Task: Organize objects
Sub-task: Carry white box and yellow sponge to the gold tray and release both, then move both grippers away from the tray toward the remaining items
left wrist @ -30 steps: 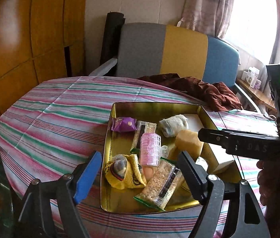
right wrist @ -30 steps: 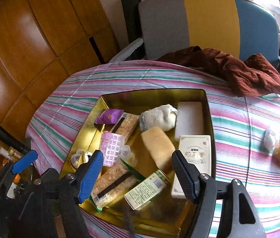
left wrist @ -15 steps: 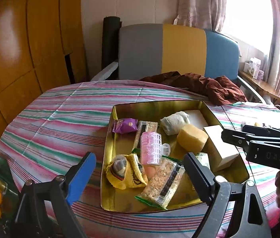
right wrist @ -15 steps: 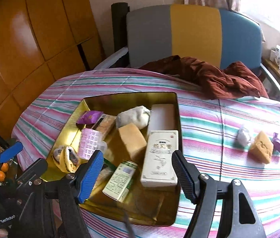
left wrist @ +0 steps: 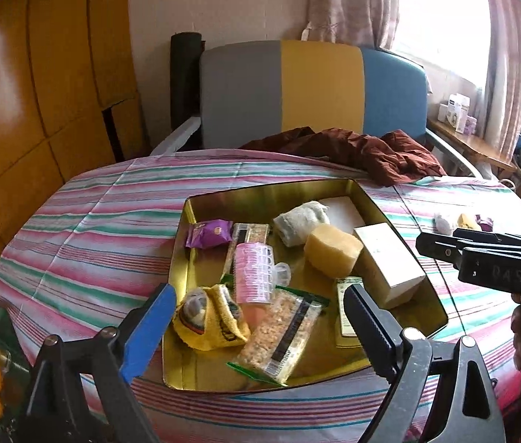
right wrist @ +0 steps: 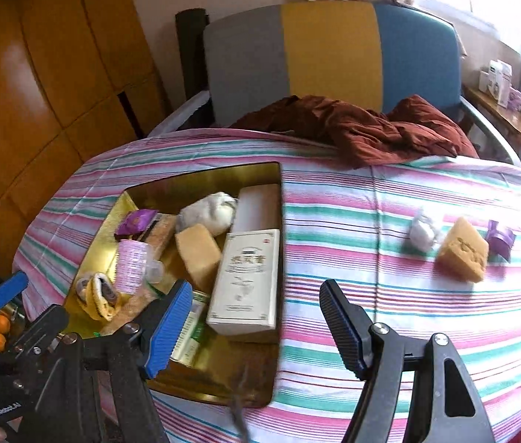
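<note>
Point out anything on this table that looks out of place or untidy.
Three things lie loose on the striped cloth, outside the gold tray: a white crumpled wad, a tan sponge block and a small purple item. A dark red cloth is heaped at the table's far edge.

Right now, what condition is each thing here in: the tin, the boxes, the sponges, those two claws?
Gold tin: lidless, filled with items.
White box: lying flat in the tin.
Yellow sponge: out on the tablecloth.
Left gripper: opening, empty.
Right gripper: open, empty.
</note>
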The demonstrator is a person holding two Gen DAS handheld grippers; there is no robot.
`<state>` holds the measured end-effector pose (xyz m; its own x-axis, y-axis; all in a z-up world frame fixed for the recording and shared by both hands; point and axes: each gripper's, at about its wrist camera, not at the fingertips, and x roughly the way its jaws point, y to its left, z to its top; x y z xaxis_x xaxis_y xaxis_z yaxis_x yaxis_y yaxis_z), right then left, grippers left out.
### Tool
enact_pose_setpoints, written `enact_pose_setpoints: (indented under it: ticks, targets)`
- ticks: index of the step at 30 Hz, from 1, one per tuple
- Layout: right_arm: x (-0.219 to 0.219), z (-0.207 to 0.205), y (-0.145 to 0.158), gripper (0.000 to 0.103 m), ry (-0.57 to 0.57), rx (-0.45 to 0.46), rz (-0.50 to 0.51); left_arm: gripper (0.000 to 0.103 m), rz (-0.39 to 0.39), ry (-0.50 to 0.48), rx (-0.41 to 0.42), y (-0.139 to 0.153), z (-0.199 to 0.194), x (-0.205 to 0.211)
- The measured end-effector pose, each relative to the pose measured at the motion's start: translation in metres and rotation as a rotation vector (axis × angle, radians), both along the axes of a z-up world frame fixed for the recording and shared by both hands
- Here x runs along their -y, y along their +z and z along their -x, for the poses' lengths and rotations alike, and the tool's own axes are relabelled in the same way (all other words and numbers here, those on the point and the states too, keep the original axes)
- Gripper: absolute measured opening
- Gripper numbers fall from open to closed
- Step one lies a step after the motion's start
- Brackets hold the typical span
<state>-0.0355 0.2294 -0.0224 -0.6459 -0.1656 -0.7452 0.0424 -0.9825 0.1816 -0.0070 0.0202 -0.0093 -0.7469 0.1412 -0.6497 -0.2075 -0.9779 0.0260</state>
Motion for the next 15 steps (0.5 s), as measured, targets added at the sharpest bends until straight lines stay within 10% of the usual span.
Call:
enact_pose_setpoints:
  ticks: [15]
  targets:
    - [-0.081, -0.009, 0.001, 0.072, -0.182, 0.023, 0.006, 0.093, 0.020, -0.117, -0.033, 0.015, 0.001, -0.043]
